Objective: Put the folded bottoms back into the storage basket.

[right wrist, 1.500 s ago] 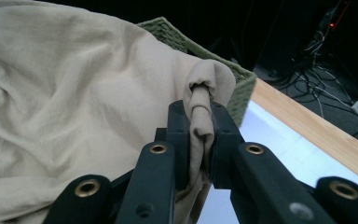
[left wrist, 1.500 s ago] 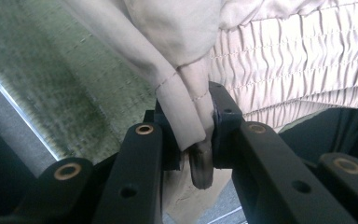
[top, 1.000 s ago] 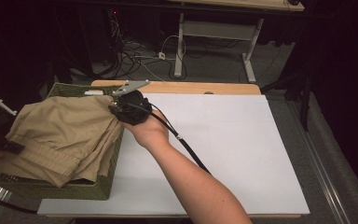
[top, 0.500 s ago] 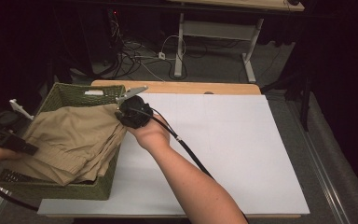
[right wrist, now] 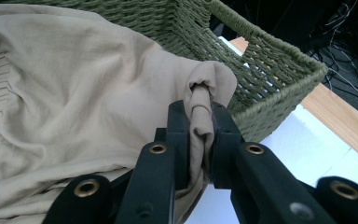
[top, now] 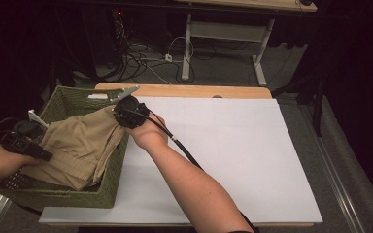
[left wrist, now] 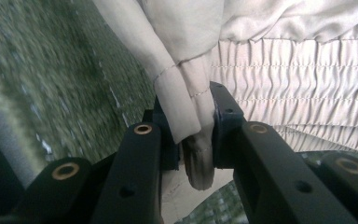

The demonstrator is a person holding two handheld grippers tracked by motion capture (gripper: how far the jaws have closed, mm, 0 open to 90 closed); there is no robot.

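Over green basket (top: 102, 194): tan garment (top: 80, 145) pinched between jaws of both grippers.

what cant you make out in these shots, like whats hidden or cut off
- Bottom of the green basket: covered by the tan garment in the high view, so anything under it is hidden.
- Garment type: bunched in every view; only a gathered band is clear.
- Left gripper: dark and small in the high view, at the basket's left rim.
- Basket weave in the left gripper view: blurred.
- Right forearm: cut off by the bottom edge, high view.
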